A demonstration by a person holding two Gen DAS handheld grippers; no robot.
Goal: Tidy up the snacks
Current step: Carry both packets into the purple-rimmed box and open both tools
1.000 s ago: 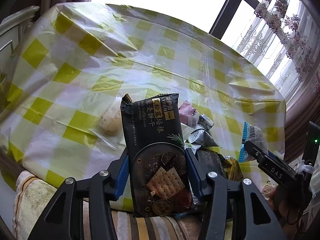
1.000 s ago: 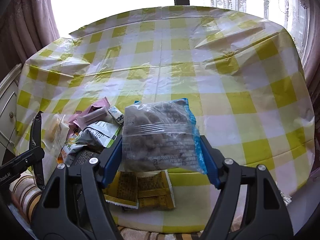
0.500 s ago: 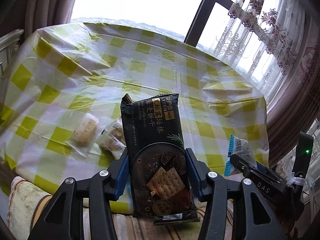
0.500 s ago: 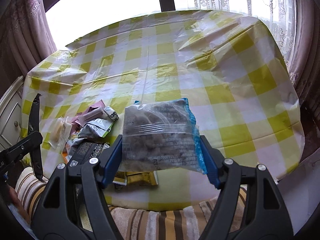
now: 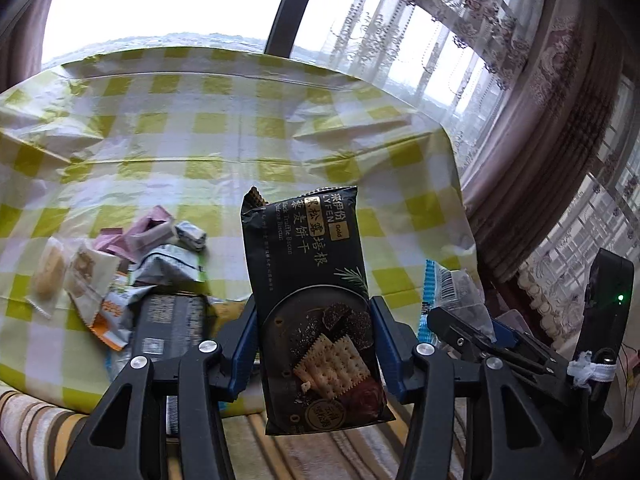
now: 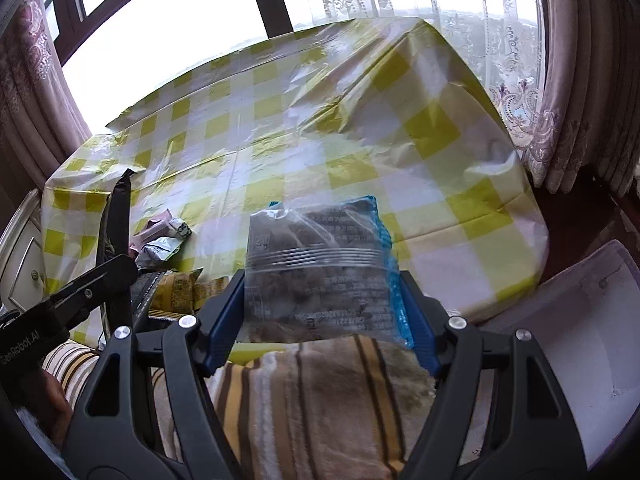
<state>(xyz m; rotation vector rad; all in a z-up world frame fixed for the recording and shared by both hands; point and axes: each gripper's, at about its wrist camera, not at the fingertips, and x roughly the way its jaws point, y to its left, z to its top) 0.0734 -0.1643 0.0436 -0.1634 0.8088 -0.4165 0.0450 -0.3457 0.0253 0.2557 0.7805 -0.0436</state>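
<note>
Two packets were lifted off the table (image 5: pixel 280 148): the left claw (image 5: pixel 316 344) was clamped on a black biscuit packet (image 5: pixel 312 280), the right claw (image 6: pixel 320 304) on a clear snack bag (image 6: pixel 316 272). Neither was placed; a loose snack pile (image 5: pixel 132 272) remained unsorted on the table.
</note>
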